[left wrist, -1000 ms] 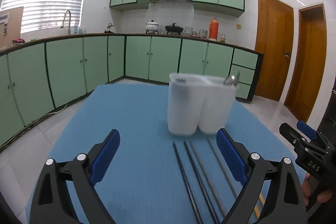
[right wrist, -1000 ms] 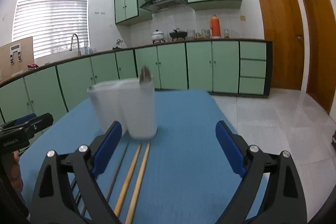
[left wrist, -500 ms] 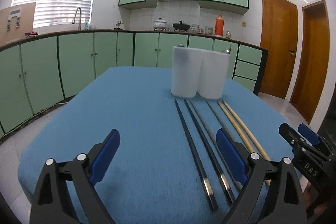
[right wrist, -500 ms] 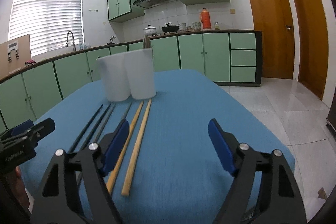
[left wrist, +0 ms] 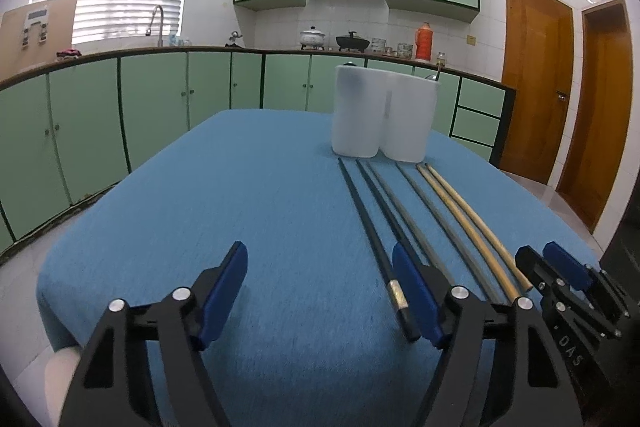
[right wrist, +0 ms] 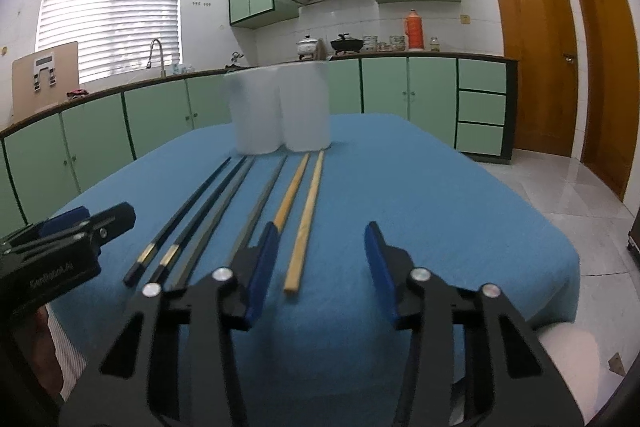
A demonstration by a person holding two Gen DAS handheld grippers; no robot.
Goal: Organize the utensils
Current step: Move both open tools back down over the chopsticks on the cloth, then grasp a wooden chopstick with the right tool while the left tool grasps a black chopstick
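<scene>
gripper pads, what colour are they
Blue, on black arms. The right gripper's pads show it best in the right wrist view.

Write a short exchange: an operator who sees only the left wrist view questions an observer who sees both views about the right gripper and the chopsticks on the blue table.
Operator: I see the right gripper only side-on. Is anything between its fingers?
Observer: Yes. Its jaws have just been closing, and the near end of the outer wooden chopstick lies between them. The pads do not touch it yet.
Operator: I lose the near end of the second black chopstick. What is there?
Observer: A pale metal band close to its end, like the band on the first black chopstick beside it.
</scene>
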